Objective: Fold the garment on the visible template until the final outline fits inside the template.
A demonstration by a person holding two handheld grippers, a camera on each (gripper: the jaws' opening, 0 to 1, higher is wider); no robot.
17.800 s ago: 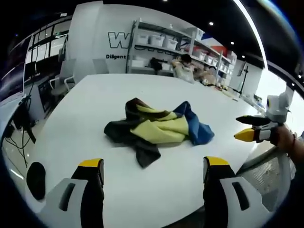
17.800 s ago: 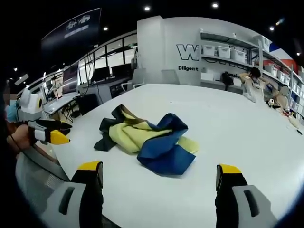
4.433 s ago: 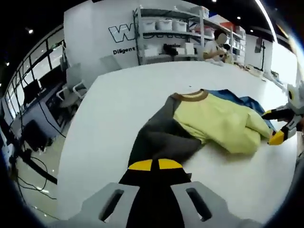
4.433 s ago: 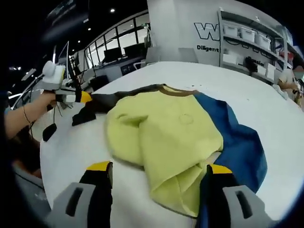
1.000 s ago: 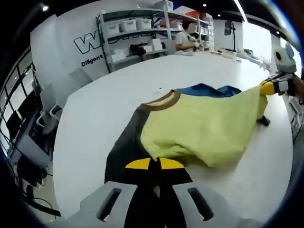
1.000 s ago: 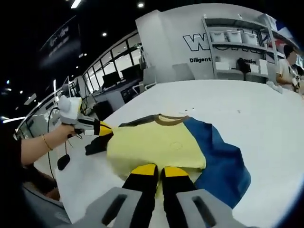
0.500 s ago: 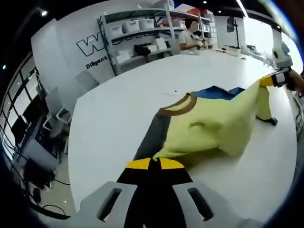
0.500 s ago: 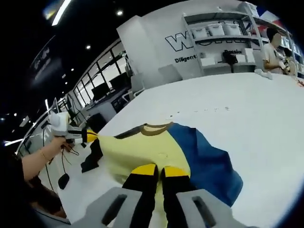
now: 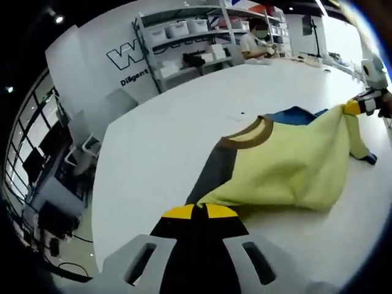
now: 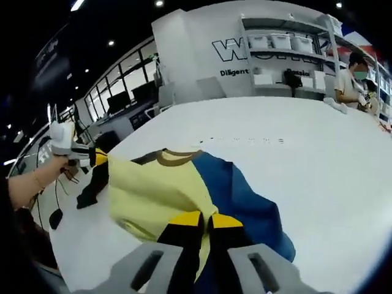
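Both grippers are clamping the garment and stretching it over the white tabletop.

In the left gripper view, the left gripper [image 9: 193, 212] is pinching the dark sleeve, jaws closed on the cloth, while the garment [image 9: 288, 165], yellow with a brown collar and blue sleeve, is hanging taut across the tabletop [image 9: 159, 147], partly lifted. At the far right the right gripper [image 9: 358, 106] is gripping the yellow hem. In the right gripper view, its jaws are squeezing together on the yellow edge [image 10: 202, 219], and a hand [image 10: 46, 166] is holding the left gripper at far left. Shelving [image 10: 288, 55] is standing behind, a person [image 10: 349, 79] working beside it.
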